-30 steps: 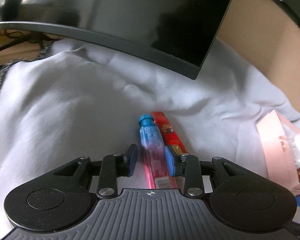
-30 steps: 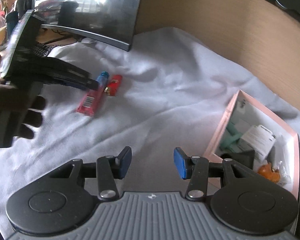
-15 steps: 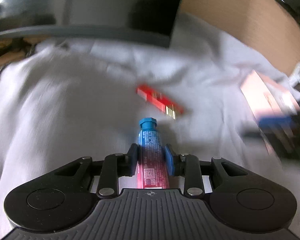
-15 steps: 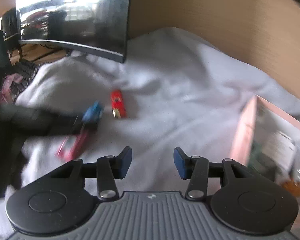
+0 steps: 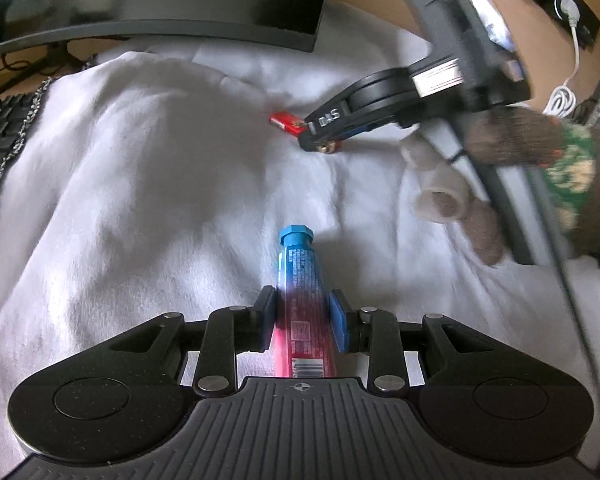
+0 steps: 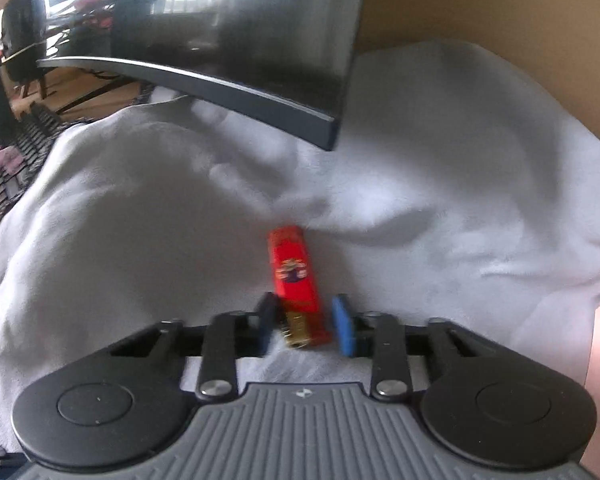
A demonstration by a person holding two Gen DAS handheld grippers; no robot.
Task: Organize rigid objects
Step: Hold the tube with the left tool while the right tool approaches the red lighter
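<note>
Left tool point(image 5: 302, 322): blue pads pinching the tube point(image 5: 300, 292) at mid-body, blue cap pointing away, barcode end tucked back toward the tool body. Tube looks carried above the white cloth point(image 5: 140, 200), though whether it is fully clear of the fabric cannot be told.

Right tool point(image 6: 304, 326): pads straddle the metal end of the red lighter point(image 6: 296, 276), which lies on the cloth below the corner of the monitor point(image 6: 284, 60). A sliver of gap shows at each pad; left pad is blurred. Jaws read as spread around it, not yet gripping. The left wrist view shows this tool's tip sitting over the lighter's near end, the red end poking out beyond.

Step in hand, as judged: take the lighter.

How to do it well:
- Lighter sits slightly skewed between the pads; square the tool to its long axis before closing, or it may twist out.
- Advance a touch so the pads land on the flat red body, not the metal head.
- Cloth is soft and rumpled; keep the pads low without snagging fabric.
- Close slowly, then lift straight up.
- Hold the left grip steady; the tube is soft and may buckle if squeezed harder.
</note>
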